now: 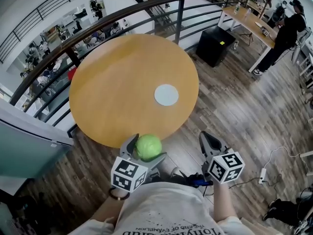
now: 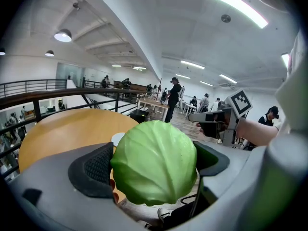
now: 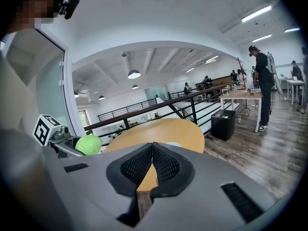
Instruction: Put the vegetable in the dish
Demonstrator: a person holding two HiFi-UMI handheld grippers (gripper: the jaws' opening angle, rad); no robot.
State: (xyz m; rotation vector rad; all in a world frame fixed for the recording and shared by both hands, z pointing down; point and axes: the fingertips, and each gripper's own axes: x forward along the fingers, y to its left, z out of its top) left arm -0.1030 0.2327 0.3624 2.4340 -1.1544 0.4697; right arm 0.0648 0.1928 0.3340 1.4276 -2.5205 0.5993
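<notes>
A round green cabbage [image 1: 148, 147] is clamped between the jaws of my left gripper [image 1: 145, 152], held just off the near edge of the round wooden table [image 1: 122, 82]. In the left gripper view the cabbage [image 2: 155, 162] fills the gap between both pads. A small white dish [image 1: 166, 95] lies flat on the table's right half, ahead of both grippers. My right gripper [image 1: 208, 140] hovers off the table's near right edge, shut with its pads [image 3: 163, 165] touching and nothing between them. The cabbage [image 3: 88, 145] also shows at the left of the right gripper view.
A dark metal railing [image 1: 98, 26] curves behind the table above a lower floor. A black box [image 1: 215, 45] stands on the wood floor to the right, near a long desk [image 1: 247, 23] and a standing person [image 1: 283, 38]. A cable and power strip [image 1: 264, 173] lie on the floor.
</notes>
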